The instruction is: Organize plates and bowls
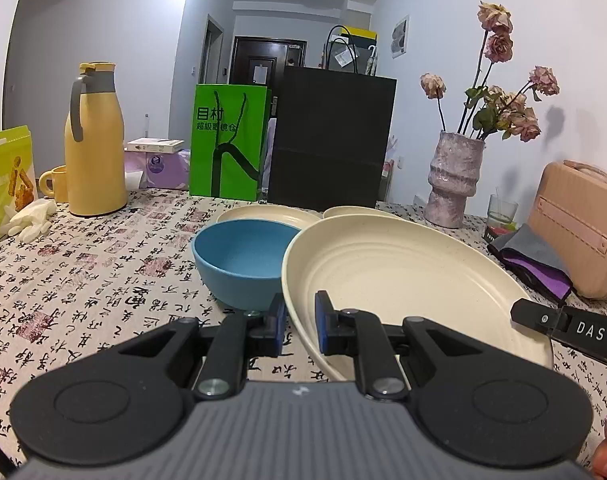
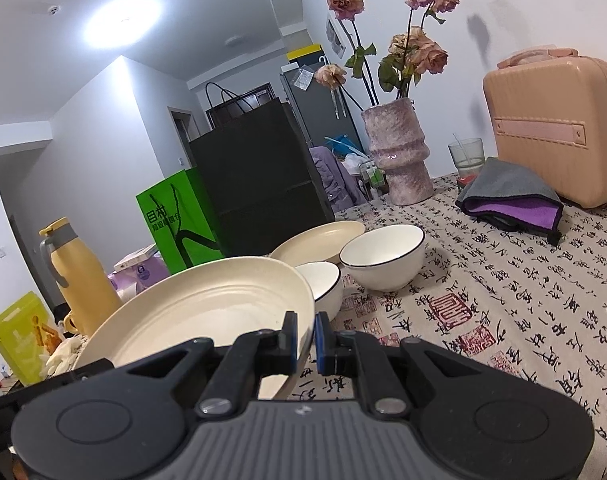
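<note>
Right gripper (image 2: 305,340) pinching rim of tilted cream plate (image 2: 207,312), lower centre. Left gripper (image 1: 299,326) spread around same plate's near rim, blue bowl (image 1: 239,264) just left.

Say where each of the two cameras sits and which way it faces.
Left wrist: rides the left gripper, low over the table, facing the blue bowl and the big cream plate whose rim sits between its fingers; the right gripper shows at the edge.
Right wrist: rides that right gripper, fingers astride the same plate's rim, white bowls beyond.
Shared: plate, black bag, vase.
</note>
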The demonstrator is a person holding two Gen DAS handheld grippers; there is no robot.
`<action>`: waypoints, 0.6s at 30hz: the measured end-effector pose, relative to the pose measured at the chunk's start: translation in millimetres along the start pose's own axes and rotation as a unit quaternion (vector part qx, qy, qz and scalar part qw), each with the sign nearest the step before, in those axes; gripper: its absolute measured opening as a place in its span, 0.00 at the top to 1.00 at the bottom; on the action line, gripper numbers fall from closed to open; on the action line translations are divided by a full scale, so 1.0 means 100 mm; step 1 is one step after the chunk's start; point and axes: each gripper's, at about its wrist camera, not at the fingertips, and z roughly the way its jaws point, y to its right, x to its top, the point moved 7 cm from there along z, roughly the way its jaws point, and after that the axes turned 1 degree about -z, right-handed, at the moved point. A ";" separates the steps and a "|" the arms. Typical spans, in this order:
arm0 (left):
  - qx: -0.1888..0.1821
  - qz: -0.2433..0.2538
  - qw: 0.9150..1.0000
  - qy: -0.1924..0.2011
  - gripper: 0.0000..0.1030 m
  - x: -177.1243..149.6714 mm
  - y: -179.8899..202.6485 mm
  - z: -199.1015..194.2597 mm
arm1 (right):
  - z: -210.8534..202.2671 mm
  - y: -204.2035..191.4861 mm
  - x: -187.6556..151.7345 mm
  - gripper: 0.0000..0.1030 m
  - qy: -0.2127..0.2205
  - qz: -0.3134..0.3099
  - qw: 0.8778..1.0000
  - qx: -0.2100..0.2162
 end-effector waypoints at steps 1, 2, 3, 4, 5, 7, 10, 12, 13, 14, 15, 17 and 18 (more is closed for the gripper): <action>0.000 0.001 1.000 -0.001 0.86 -0.01 0.00 0.01 | 0.00 0.01 -0.01 0.91 -0.001 0.000 1.000 0.000; 0.000 0.001 1.000 -0.003 0.86 -0.03 0.00 0.01 | 0.00 0.01 -0.02 0.91 -0.001 0.001 1.000 0.000; -0.001 0.002 1.000 -0.004 0.86 -0.04 0.00 0.01 | 0.01 0.02 -0.03 0.91 -0.002 0.001 1.000 0.000; -0.001 0.002 1.000 -0.006 0.85 -0.05 0.00 0.02 | 0.01 0.02 -0.04 0.91 -0.002 0.001 1.000 -0.001; -0.001 0.002 1.000 -0.007 0.85 -0.07 0.00 0.03 | 0.02 0.03 -0.05 0.91 -0.003 0.001 1.000 -0.002; -0.002 0.002 1.000 -0.009 0.85 -0.09 -0.01 0.04 | 0.02 0.03 -0.06 0.91 -0.004 0.001 1.000 -0.002; -0.002 0.002 1.000 -0.012 0.85 -0.12 -0.02 0.05 | 0.04 0.03 -0.09 0.91 -0.006 -0.001 1.000 -0.003; -0.002 0.002 1.000 -0.014 0.85 -0.15 -0.03 0.06 | 0.05 0.04 -0.11 0.91 -0.008 -0.001 1.000 -0.003; -0.002 0.003 1.000 -0.016 0.85 -0.16 -0.03 0.07 | 0.05 0.05 -0.13 0.91 -0.009 -0.001 1.000 -0.003; -0.002 0.003 1.000 -0.018 0.85 -0.18 -0.04 0.08 | 0.06 0.06 -0.14 0.91 -0.011 -0.001 1.000 -0.003; -0.003 0.003 1.000 -0.019 0.85 -0.19 -0.04 0.08 | 0.06 0.07 -0.15 0.91 -0.012 0.000 1.000 -0.003; -0.003 0.004 1.000 -0.023 0.85 -0.23 -0.05 0.10 | 0.08 0.08 -0.17 0.91 -0.015 -0.001 1.000 -0.003; -0.003 0.004 1.000 -0.024 0.85 -0.24 -0.04 0.11 | 0.08 0.09 -0.18 0.91 -0.016 -0.001 1.000 -0.004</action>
